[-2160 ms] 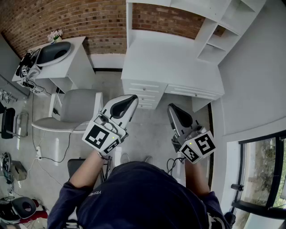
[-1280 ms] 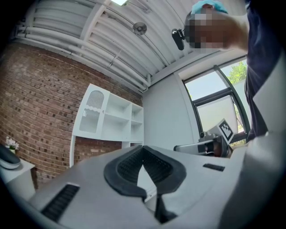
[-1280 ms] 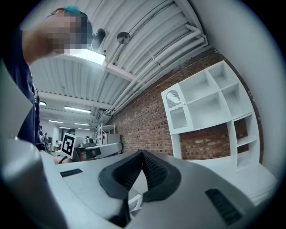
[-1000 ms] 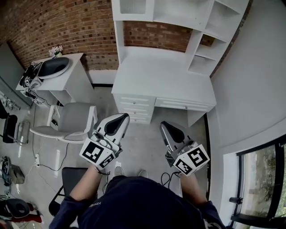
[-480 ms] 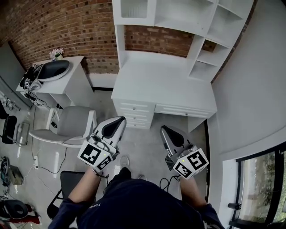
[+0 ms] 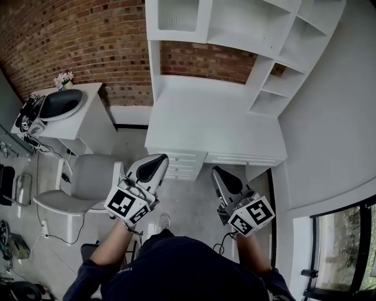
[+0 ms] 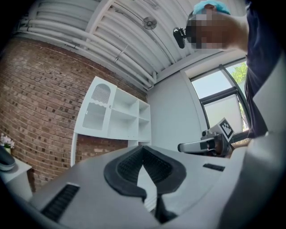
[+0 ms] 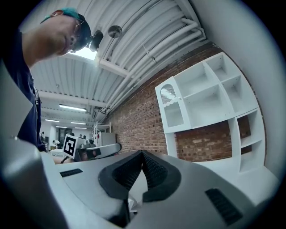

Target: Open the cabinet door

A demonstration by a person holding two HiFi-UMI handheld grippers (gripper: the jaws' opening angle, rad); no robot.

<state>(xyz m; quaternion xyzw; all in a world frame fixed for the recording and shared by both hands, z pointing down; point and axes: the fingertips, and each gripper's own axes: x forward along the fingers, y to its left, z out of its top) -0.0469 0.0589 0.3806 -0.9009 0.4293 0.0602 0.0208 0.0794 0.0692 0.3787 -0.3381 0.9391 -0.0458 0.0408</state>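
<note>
The cabinet door (image 6: 176, 14), a white frame with an arched pane, is sitting shut at the upper left of the white hutch (image 6: 258, 35), well ahead of both grippers. The left gripper (image 6: 158, 159) and right gripper (image 6: 218, 171) are pointing toward it, their ribbed black pads (image 7: 127, 166) pressing together on nothing. The white desk (image 6: 217, 117) is standing against a red brick wall (image 6: 88, 41) on a grey floor (image 6: 188, 197).

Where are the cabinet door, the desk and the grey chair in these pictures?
cabinet door (image 6: 178, 14): head view, on its middle panel.
desk (image 6: 211, 117): head view, on its bare white top.
chair (image 6: 88, 176): head view, on its seat.
</note>
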